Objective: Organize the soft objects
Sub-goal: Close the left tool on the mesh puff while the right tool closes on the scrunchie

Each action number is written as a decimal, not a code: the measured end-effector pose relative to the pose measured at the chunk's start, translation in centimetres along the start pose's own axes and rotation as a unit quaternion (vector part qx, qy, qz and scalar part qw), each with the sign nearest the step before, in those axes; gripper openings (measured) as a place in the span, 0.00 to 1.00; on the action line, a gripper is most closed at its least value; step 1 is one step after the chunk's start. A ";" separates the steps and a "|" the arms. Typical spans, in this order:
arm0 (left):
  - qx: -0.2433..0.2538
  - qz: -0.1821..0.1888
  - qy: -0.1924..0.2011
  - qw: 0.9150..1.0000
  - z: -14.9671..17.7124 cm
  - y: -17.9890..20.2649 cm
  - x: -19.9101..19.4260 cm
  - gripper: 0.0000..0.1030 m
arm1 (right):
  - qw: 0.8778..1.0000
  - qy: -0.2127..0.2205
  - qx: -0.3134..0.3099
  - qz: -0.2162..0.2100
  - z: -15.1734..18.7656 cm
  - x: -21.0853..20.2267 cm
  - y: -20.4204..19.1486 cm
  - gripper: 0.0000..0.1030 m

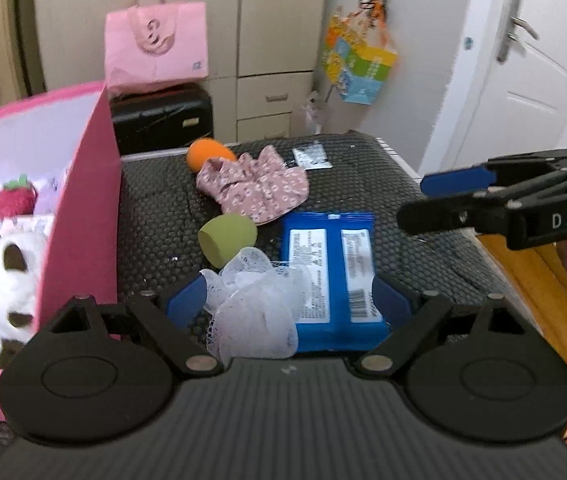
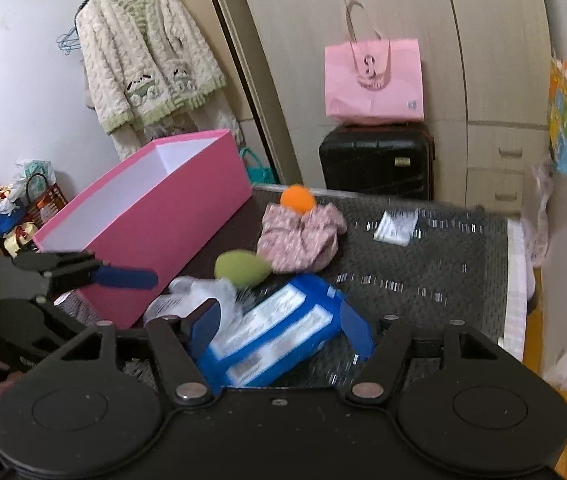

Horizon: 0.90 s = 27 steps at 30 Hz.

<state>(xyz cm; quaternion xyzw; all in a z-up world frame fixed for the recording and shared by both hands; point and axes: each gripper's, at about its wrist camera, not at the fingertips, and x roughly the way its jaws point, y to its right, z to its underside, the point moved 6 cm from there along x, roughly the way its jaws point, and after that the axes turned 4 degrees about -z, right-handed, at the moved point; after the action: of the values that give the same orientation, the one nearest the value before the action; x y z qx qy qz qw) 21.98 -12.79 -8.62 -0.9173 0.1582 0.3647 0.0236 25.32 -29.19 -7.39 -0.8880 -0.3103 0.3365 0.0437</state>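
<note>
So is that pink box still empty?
No. In the left wrist view, the pink box already holds a red strawberry plush and a white fluffy toy.

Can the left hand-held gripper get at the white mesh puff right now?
Probably yes. The left hand-held gripper is open with the white mesh puff between its fingers, nothing above it. The blue packet also lies in that gap, so it may get pinched too.

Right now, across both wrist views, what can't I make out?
- Pink box contents: hidden by its own walls in the right wrist view.
- Blue packet label: blurred in both views; its near end is covered by the left gripper body.
- Plush toys in the box: partly hidden by the wall, left wrist view.
- Right gripper: fingers seen side-on, gap unclear.
</note>
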 end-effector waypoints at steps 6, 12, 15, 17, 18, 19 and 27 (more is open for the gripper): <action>-0.019 -0.039 0.003 0.999 0.0 -1.2 2.0 0.87 | 0.998 0.003 -0.055 0.018 -2.1 2.4 -0.4 0.72; -0.018 -0.068 -0.010 0.997 0.6 -1.9 3.5 0.75 | 0.998 -0.016 -0.064 -0.004 -4.3 6.3 -1.0 0.77; -0.031 -0.070 -0.011 0.997 0.8 -2.3 4.0 0.68 | 0.998 -0.012 -0.059 0.009 -4.8 8.0 -0.5 0.78; -0.035 -0.068 -0.015 0.997 1.0 -2.5 4.4 0.66 | 0.999 -0.016 -0.044 0.008 -5.2 9.2 0.0 0.78; -0.036 -0.066 -0.016 0.997 1.1 -2.5 4.5 0.66 | 0.999 -0.020 -0.039 0.008 -5.3 9.8 0.2 0.78; -0.037 -0.066 -0.014 0.997 1.2 -2.5 4.6 0.66 | 0.999 -0.024 -0.035 0.009 -5.3 10.4 0.4 0.78; -0.015 -0.074 0.005 0.997 1.4 -2.4 4.8 0.66 | 0.997 -0.072 0.000 0.010 -5.0 14.2 2.0 0.78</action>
<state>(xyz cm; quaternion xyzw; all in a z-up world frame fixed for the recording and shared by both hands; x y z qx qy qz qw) 25.10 -11.62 -13.05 -0.9286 0.0848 0.3595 0.0357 37.71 -21.85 -12.26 -0.8643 -0.3036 0.4006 0.0181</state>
